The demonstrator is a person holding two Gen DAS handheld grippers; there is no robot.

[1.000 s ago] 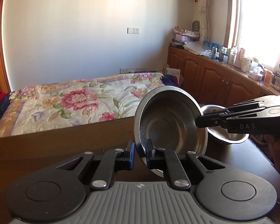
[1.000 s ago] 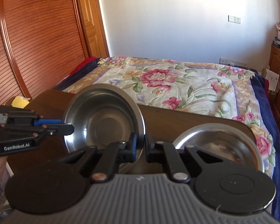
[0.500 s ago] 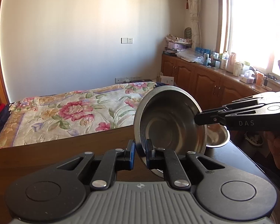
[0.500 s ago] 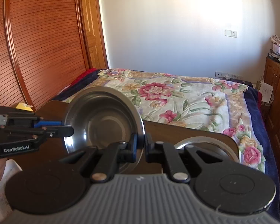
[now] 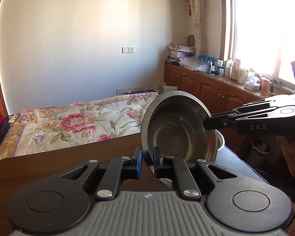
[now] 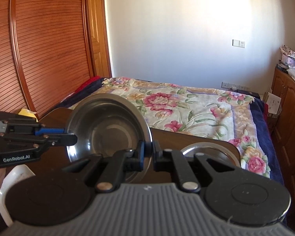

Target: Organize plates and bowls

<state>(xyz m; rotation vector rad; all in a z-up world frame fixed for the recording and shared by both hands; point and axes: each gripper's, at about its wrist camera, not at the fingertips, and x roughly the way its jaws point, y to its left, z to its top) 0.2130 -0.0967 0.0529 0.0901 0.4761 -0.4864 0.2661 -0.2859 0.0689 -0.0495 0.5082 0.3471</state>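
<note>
My fingers (image 5: 138,164) on the left gripper (image 5: 147,163) were pinched on the near rim of the steel bowl (image 5: 179,127), one pad outside the wall and one inside. In the left wrist view the bowl stood tilted on edge above the dark wooden table (image 5: 49,167), its hollow turned toward the right. The right gripper (image 5: 206,122) reached in from the right edge and clamped the bowl's far rim, with a person's hand (image 5: 293,149) behind it. A second steel bowl (image 5: 220,141) peeked out behind the held one, resting on the table near its far right corner. A floral bedspread (image 5: 68,122) lay beyond the table.

In the right wrist view I saw my right gripper (image 6: 148,152) nipping the same bowl (image 6: 108,125) at its right rim, jaws squeezed tight on the thin metal. The left gripper (image 6: 73,138) came in from the left and gripped the opposite rim. The second bowl (image 6: 210,150) sat on the table (image 6: 177,137) to the right, partly hidden by my gripper body.
</note>
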